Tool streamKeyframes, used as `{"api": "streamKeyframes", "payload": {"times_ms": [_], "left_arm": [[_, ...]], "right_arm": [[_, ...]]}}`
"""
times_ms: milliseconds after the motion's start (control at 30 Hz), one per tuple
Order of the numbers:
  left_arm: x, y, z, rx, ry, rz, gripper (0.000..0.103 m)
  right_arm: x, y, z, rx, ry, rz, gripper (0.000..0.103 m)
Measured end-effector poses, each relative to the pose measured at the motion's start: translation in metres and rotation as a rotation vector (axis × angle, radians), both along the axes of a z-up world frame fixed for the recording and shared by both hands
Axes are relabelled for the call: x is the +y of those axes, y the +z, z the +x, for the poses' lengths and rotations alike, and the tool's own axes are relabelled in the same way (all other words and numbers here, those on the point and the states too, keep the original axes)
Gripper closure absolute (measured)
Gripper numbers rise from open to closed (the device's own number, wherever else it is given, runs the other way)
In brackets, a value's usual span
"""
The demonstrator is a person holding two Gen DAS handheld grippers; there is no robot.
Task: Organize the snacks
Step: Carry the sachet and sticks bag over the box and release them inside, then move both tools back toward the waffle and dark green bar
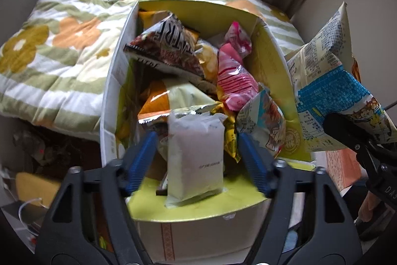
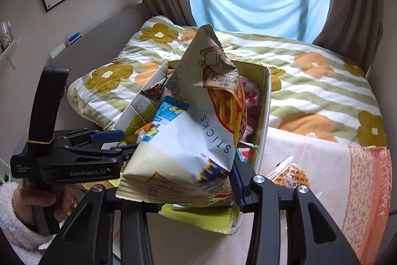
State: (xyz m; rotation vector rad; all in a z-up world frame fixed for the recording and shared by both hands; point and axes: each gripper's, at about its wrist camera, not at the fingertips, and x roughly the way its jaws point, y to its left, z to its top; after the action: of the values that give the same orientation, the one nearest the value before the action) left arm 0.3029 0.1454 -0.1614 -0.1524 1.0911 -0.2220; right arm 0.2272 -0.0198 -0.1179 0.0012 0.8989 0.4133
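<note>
Box: snack box (image 1: 275, 61) in middle of frame, on the bed, already crowded.
Left hand-held gripper (image 1: 198, 153): spread, white packet (image 1: 194, 160) between its fingers, not pinched.
Right hand-held gripper (image 2: 188, 190): pinching the sticks bag (image 2: 188, 140), at the box's right side.
Advice: probably lower the bag into a free gap, then let go.

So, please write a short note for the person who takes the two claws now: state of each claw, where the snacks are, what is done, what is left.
Left claw: open, pads on either side of the pale packet but not pressing it. The packet stands at the near edge of the snack box.
Right claw: shut on the large sticks bag, held above the box.
Done: many snacks already fill the box.
Left: place the sticks bag; a waffle pack lies outside on the cloth, right of the box.
</note>
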Motion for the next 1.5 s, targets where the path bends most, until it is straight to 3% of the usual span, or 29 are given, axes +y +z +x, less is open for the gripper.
{"api": "streamKeyframes", "payload": {"times_ms": [67,500,533,600,633,667,833,1200,1500], "left_arm": [[0.001,0.005,-0.007,-0.047,-0.001,0.004,0.005],[0.026,0.018,-0.027,-0.073,0.047,0.069,0.005],[0.027,0.019,-0.029,-0.075,0.051,0.072,0.005],[0.028,0.02,-0.033,-0.079,0.057,0.09,0.005],[0.029,0.02,-0.034,-0.078,0.058,0.1,0.005],[0.028,0.02,-0.036,-0.078,0.06,0.109,0.005],[0.023,0.019,-0.048,-0.071,0.071,0.141,0.005],[-0.003,0.04,-0.063,-0.136,-0.03,0.105,0.005],[-0.044,0.06,-0.068,-0.192,-0.15,0.083,0.005]], "right_arm": [[0.004,0.001,0.0,0.002,0.006,-0.008,0.065],[0.035,0.006,0.027,0.053,0.109,-0.037,0.063],[0.037,0.006,0.027,0.053,0.116,-0.028,0.058],[0.039,0.008,0.025,0.031,0.12,-0.018,0.029],[0.04,0.008,0.023,0.021,0.117,-0.02,0.006],[0.04,0.009,0.02,0.013,0.117,-0.02,0.002],[0.026,0.006,0.002,0.008,0.076,0.004,0.002],[-0.02,0.028,-0.038,-0.064,-0.095,0.042,0.001],[-0.069,0.049,-0.071,-0.133,-0.216,-0.065,0.001]]}}
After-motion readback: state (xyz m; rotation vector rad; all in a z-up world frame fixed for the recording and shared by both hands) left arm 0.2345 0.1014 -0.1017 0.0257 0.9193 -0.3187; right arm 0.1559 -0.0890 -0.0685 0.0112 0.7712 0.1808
